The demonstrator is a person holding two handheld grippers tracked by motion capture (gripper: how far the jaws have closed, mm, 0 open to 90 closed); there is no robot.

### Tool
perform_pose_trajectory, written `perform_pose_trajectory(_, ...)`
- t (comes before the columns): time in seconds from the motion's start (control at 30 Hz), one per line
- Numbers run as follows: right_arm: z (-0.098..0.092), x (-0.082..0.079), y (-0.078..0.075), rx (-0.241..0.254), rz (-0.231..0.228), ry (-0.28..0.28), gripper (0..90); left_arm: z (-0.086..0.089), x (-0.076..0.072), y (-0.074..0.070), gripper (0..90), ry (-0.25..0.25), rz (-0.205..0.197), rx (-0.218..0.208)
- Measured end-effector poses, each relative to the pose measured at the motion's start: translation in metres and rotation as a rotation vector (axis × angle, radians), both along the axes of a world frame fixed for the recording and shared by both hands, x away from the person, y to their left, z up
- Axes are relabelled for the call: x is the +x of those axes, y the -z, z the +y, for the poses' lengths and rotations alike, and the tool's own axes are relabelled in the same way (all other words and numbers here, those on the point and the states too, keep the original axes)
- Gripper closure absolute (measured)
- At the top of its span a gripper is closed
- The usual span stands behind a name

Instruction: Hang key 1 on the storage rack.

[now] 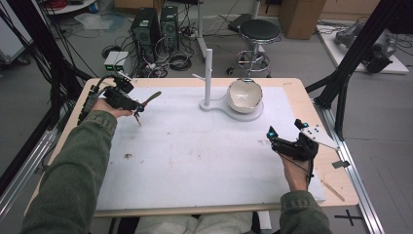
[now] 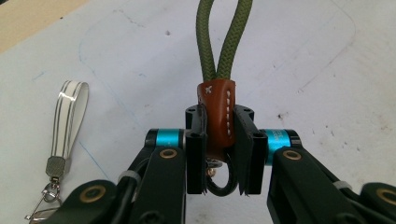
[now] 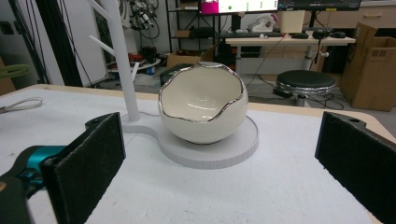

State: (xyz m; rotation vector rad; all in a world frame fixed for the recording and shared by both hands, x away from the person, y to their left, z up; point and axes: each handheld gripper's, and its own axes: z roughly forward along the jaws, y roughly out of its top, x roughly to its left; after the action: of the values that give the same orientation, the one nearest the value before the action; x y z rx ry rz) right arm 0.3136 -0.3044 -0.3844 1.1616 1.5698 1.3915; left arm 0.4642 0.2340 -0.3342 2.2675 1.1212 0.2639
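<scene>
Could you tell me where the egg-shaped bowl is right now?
In the high view the egg-shaped bowl sits on the round white base at the table's far middle, just right of the white peg stand.

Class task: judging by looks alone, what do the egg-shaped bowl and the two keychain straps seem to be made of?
Bowl: likely glazed ceramic, a glossy cream surface with a shiny silver jagged rim.
Green strap: braided cord, woven texture, joined by a brown leather-like sleeve with white stitching.
White strap: smooth, slightly shiny striped band, perhaps faux leather, with a metal clasp.

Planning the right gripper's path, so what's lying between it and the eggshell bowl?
Nothing: bare white mat runs from the open right gripper to the bowl on its stand, seen in the right gripper view.
</scene>
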Motion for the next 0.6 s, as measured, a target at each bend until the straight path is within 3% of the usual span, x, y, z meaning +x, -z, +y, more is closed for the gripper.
perform_pose_trajectory(0.07,0.0,0.0,0.0,-0.005,-0.002,0.0,0.5,0.0,0.001,-0.003,76.0,-0.005,0.001,0.011)
perform_pose_trajectory(0.37,0.001,0.001,0.0,-0.001,0.002,-0.001,0.5,-0.005,0.007,-0.023,76.0,-0.012,-0.023,-0.008)
perform_pose_trajectory(0.6,0.0,0.001,0.0,-0.004,-0.001,-0.002,0.5,-0.02,0.015,-0.038,76.0,-0.019,-0.04,-0.013)
